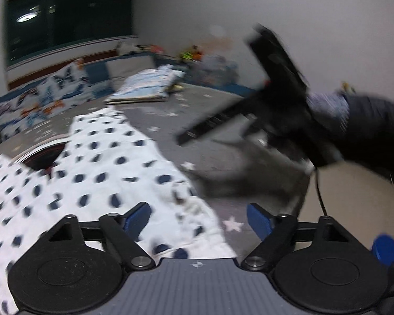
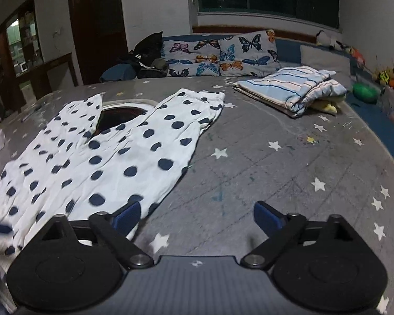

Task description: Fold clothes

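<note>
White polka-dot trousers (image 2: 113, 152) of crinkled cotton are spread flat on a star-printed grey mat (image 2: 262, 173). Both the left hand-held gripper (image 1: 199, 218) and the right hand-held gripper (image 2: 197, 216) are held open, empty.

Dim indoor light w/ a ceiling lamp mirrored in the dark window (image 1: 65, 18), left wrist view heavily motion-blurred esp. at right, right wrist view sharper, both w/ fisheye bending & black vignette in corners.

R claw (image 1: 210, 128) motion-blurred.
</note>
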Available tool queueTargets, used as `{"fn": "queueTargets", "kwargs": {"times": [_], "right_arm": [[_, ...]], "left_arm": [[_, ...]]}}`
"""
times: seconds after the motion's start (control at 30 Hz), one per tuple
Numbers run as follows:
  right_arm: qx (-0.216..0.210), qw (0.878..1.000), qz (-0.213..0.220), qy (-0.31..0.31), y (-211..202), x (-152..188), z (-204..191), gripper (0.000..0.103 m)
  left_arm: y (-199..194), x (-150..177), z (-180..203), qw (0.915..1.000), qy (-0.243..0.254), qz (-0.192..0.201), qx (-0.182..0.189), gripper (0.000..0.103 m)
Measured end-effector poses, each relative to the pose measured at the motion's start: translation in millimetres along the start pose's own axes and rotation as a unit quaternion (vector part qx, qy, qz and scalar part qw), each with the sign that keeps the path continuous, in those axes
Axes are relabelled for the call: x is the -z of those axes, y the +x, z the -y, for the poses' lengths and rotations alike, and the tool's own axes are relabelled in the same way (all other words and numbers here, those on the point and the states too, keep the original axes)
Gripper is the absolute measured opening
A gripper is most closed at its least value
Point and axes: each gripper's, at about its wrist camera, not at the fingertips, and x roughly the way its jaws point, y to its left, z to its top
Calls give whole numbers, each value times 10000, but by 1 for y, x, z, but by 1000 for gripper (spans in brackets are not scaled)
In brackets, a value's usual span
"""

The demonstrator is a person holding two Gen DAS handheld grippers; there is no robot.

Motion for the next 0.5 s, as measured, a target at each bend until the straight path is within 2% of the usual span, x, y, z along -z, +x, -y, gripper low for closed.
{"fn": "queueTargets", "kwargs": {"times": [0.07,0.13,0.2,0.27,0.33,0.43,0.5], "right_arm": [[-67,9999,-55,129,5,-5,6,88],[-161,9995,-104,263,12,-12,13,80],[-238,9988,-150,402,22,-21,19,76],[-288,9982,-184,502,33,-32,24,69],[-325,9976,-214,568,44,-42,29,62],[-309,9975,-258,576,67,-62,33,54],[-315,9975,-235,585,84,-78,35,52]], "left_arm": [[13,1,8,9997,176,-154,43,71],[27,4,10,9989,278,-369,38,58],[39,9,10,9978,328,-571,41,54],[41,11,5,9981,231,-555,141,48],[39,12,-1,9982,132,-557,152,25],[33,10,-18,9976,-290,-535,320,14],[26,8,-32,9962,-632,-444,407,12]]}}
